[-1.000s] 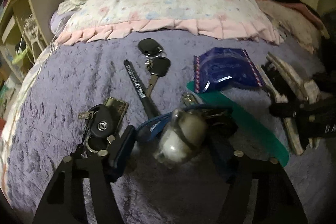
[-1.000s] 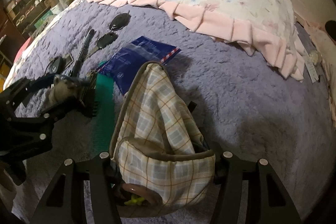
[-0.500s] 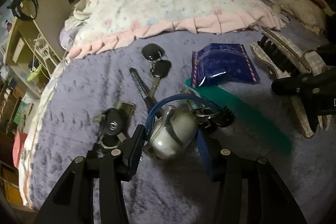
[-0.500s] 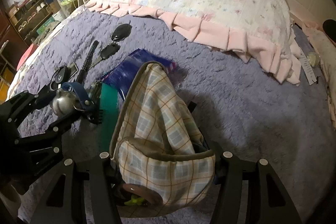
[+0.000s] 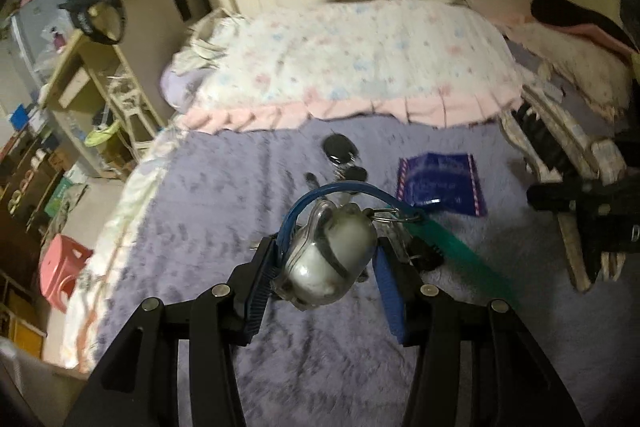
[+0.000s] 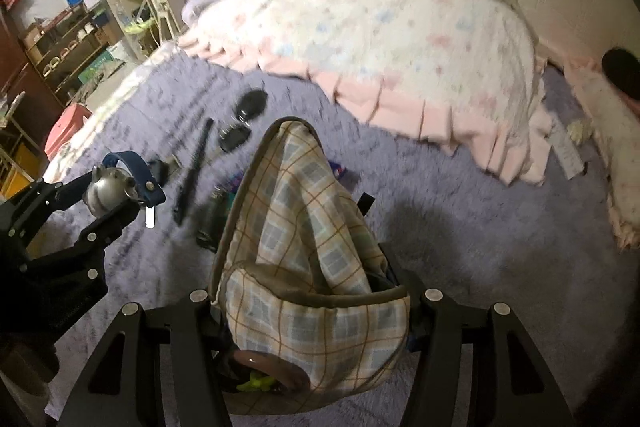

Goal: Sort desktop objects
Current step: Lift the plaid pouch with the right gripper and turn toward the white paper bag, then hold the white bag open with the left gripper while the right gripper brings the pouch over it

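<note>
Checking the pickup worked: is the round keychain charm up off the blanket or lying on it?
Off it. The left tongs grip the charm, above the purple blanket.

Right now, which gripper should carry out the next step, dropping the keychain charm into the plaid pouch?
Left, likely. The left gripper already clamps the keychain charm, lifted off the purple blanket. The right gripper is occupied holding the plaid pouch, so it should just hold steady.

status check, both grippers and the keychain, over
Left gripper shut on clear keychain charm, raised off purple blanket. Right gripper shut on plaid pouch. Pouch mouth not visibly blocked; car keys on blanket.
</note>
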`<state>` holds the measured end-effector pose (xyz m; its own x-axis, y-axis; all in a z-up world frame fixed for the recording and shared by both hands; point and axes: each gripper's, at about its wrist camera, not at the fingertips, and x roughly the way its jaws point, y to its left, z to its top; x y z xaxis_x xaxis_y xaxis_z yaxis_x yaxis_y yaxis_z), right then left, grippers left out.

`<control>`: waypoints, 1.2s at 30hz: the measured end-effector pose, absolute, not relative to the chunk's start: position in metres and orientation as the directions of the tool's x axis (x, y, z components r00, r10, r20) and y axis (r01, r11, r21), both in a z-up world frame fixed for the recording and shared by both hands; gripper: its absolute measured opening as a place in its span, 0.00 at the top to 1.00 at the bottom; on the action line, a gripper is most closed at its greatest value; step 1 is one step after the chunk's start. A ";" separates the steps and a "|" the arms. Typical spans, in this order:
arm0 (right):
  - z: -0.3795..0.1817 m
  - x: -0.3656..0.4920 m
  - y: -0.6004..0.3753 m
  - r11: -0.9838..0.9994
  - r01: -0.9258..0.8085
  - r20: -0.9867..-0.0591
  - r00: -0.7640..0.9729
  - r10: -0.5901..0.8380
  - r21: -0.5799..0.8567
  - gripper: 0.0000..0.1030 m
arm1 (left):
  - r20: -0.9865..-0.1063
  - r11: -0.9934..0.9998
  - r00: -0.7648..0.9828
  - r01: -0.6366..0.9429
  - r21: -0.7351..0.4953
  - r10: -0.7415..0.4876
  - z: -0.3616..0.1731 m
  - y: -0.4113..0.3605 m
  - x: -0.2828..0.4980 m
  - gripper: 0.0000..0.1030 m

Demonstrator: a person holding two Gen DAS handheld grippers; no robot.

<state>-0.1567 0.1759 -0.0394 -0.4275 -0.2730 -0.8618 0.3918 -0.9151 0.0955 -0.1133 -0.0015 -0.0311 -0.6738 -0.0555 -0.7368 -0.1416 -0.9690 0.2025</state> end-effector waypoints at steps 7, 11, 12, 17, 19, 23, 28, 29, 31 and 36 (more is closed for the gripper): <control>-0.004 -0.120 0.144 -0.869 0.472 -0.840 -0.404 -0.363 0.148 0.46 | -0.733 -0.981 -0.668 -0.020 0.191 -0.129 0.017 -0.031 -0.068 0.52; 0.018 -0.097 0.113 -0.804 0.563 -0.816 -0.363 -0.449 0.192 0.46 | -0.735 -0.984 -0.661 0.031 0.174 -0.151 0.042 -0.053 -0.031 0.52; 0.021 -0.093 0.107 -0.782 0.589 -0.809 -0.349 -0.474 0.204 0.46 | -0.733 -0.985 -0.662 0.045 0.169 -0.156 0.049 -0.060 -0.020 0.52; 0.037 -0.071 0.068 -0.668 0.714 -0.783 -0.284 -0.553 0.212 0.46 | -0.724 -0.975 -0.654 0.118 0.191 -0.221 0.075 -0.084 0.026 0.52; 0.039 -0.061 0.051 -0.645 0.743 -0.790 -0.280 -0.545 0.181 0.46 | -0.717 -0.965 -0.646 0.153 0.215 -0.262 0.083 -0.094 0.040 0.52; 0.039 -0.043 0.022 -0.601 0.780 -0.799 -0.245 -0.548 0.174 0.46 | -0.712 -0.959 -0.643 0.216 0.184 -0.281 0.096 -0.121 0.070 0.52; 0.049 -0.013 -0.014 -0.550 0.821 -0.806 -0.219 -0.549 0.152 0.46 | -0.705 -0.938 -0.624 0.291 0.190 -0.336 0.108 -0.148 0.100 0.52; 0.051 -0.011 -0.020 -0.545 0.825 -0.807 -0.215 -0.550 0.151 0.46 | -0.704 -0.933 -0.621 0.309 0.185 -0.345 0.111 -0.154 0.107 0.52; 0.059 0.002 -0.035 -0.523 0.840 -0.803 -0.207 -0.558 0.147 0.46 | -0.701 -0.923 -0.615 0.341 0.176 -0.361 0.117 -0.167 0.122 0.52; 0.078 0.036 -0.076 -0.469 0.876 -0.797 -0.202 -0.569 0.113 0.46 | -0.696 -0.890 -0.586 0.418 0.180 -0.416 0.131 -0.200 0.160 0.52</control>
<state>0.0357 -0.0761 0.0776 -0.2019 -0.5694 -0.7969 0.8762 -0.4685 0.1127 0.1604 -0.2004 0.1311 -0.5857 -0.4156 -0.6958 0.4184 -0.8903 0.1796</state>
